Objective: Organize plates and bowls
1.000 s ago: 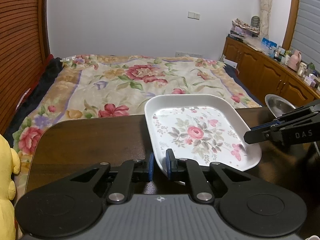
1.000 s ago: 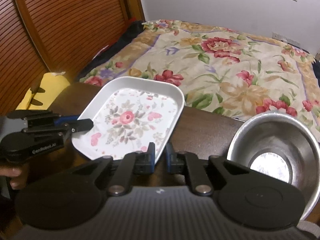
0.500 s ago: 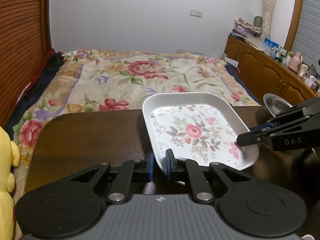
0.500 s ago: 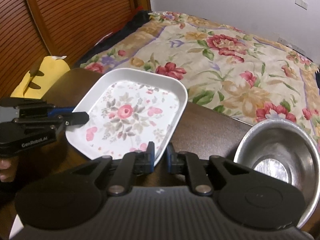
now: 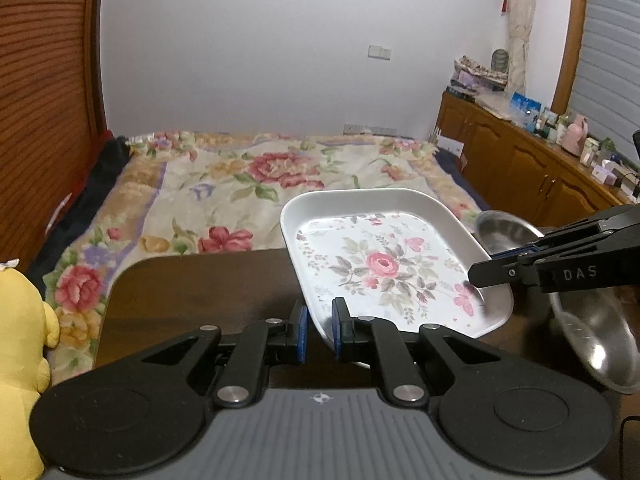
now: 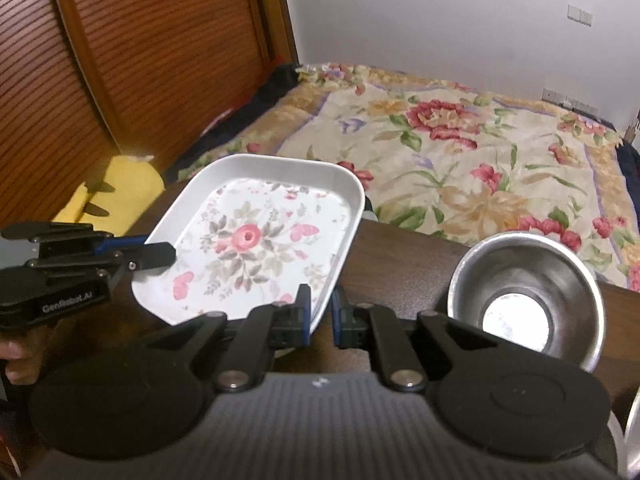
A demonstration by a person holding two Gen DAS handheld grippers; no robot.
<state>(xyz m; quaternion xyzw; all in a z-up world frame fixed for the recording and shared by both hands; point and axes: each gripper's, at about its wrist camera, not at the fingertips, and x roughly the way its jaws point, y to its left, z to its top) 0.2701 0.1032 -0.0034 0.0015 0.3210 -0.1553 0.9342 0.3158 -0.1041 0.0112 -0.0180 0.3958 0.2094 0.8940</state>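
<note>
Home bedroom: floral-quilted bed (image 5: 256, 184)

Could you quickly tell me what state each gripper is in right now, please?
Left gripper: shut on the rim of the floral tray.
Right gripper: shut on the same tray's opposite rim.

Floral bedspread (image 5: 256, 184), yellow plush toy (image 5: 20, 344), wooden cabinets (image 5: 516, 160)

Dim warm indoor light, glare inside the steel bowl (image 6: 516, 320), fisheye-bent edges, right view slightly blurred
</note>
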